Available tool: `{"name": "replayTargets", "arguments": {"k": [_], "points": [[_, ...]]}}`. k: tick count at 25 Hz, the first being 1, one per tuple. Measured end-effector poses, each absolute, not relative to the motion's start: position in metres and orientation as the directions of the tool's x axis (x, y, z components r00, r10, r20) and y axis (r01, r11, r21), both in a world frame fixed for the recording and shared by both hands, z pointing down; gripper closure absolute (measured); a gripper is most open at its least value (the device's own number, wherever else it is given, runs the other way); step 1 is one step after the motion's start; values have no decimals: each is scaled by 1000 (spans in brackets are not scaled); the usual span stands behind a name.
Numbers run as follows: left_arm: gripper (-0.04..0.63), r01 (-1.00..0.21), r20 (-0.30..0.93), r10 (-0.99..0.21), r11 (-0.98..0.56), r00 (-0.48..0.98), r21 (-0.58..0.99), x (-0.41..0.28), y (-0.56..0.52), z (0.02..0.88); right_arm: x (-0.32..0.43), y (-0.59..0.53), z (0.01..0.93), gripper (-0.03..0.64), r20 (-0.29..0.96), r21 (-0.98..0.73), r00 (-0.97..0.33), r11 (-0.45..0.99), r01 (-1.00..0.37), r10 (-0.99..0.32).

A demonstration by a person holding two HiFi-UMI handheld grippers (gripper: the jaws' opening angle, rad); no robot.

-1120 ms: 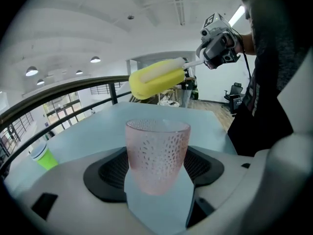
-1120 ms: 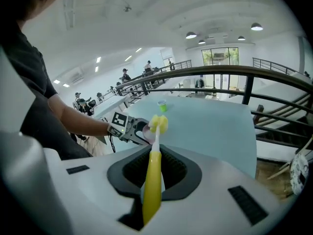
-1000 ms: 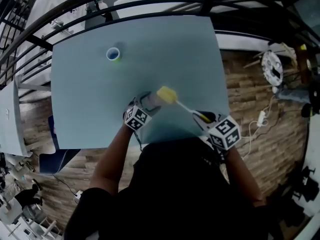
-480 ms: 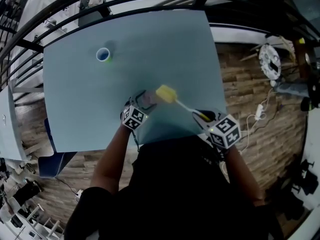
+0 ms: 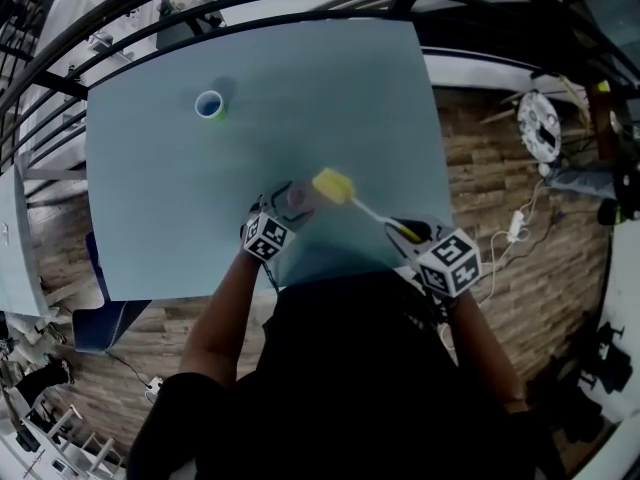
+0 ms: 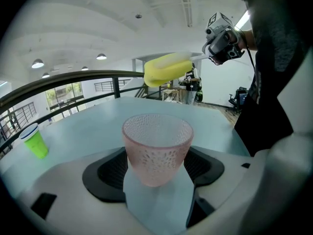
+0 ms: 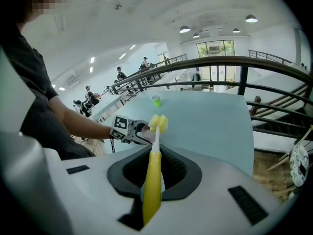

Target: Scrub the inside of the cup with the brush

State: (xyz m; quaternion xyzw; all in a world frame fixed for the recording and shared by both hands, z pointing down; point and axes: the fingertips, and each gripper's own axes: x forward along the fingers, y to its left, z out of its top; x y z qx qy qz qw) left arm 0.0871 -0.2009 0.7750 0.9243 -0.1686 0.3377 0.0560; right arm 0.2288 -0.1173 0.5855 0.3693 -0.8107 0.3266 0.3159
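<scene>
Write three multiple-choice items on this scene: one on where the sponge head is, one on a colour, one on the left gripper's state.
1. Where is the sponge head of the brush relative to the pink cup?
A. Deep inside it.
B. In the air near its rim, outside it.
C. Lying on the floor.

2. What colour is the lone cup standing far out on the table?
A. Green.
B. Red.
C. Black.

3. What state is the left gripper in?
A. Open and empty.
B. Shut on the brush.
C. Shut on the pink cup.

Key:
1 B: the left gripper view shows the yellow sponge above and beyond the rim.
2 A: its green wall shows in that same view.
3 C: the cup sits clamped between the fingers.
</scene>
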Motion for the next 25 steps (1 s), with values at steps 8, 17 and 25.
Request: {"name": "replayTargets", "arguments": {"k": [8, 17, 25], "points": [[230, -374, 648, -256, -926, 717, 48, 66, -192, 785, 211, -109, 584, 575, 752, -277, -517, 517, -810, -408], [230, -429, 657, -296, -902, 693, 46, 32, -182, 768, 206, -105, 573, 575, 744, -231, -507, 544, -807, -436], [247, -585, 565, -454, -809, 688, 63, -23, -189, 703, 179, -116, 560, 575, 701, -180, -514, 575, -798, -494]]}}
